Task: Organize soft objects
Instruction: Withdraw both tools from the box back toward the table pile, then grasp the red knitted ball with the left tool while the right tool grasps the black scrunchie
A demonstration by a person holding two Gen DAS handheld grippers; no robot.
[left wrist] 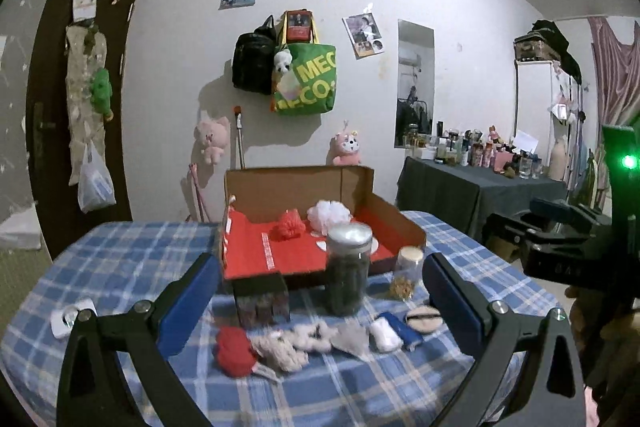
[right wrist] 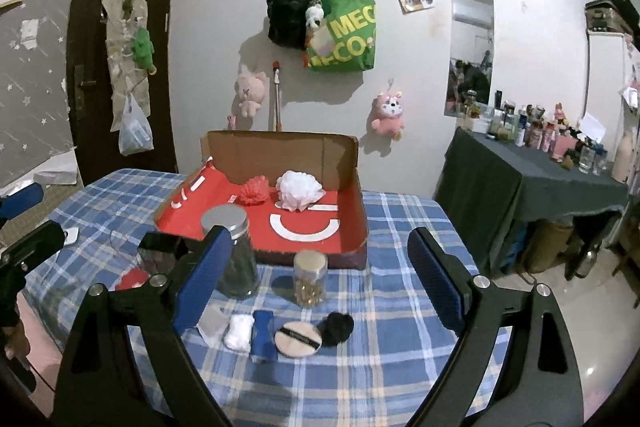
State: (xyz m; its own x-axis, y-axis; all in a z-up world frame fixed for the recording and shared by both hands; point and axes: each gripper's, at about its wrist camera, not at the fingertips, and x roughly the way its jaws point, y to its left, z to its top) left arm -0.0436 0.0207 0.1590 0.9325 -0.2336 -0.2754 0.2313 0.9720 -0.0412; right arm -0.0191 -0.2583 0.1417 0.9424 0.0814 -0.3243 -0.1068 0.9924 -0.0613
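A cardboard box [left wrist: 396,223] with a red lining stands on the blue checked table; it also shows in the right wrist view [right wrist: 362,227]. A red mesh pouf [left wrist: 289,223] and a white pouf [left wrist: 331,214] lie in it. In front lie a red yarn ball [left wrist: 234,351], a fluffy beige piece [left wrist: 296,343], a grey cloth [left wrist: 352,339], a white roll [right wrist: 239,331], a blue item [right wrist: 264,334], a powder puff [right wrist: 297,339] and a black pouf [right wrist: 338,327]. My left gripper [left wrist: 320,299] is open and empty above them. My right gripper [right wrist: 316,279] is open and empty.
A tall jar with a metal lid [left wrist: 347,267], a small jar [right wrist: 310,277] and a dark box [left wrist: 260,297] stand before the cardboard box. A white gadget [left wrist: 68,317] lies at the table's left. A dresser with bottles [right wrist: 532,167] stands at the right.
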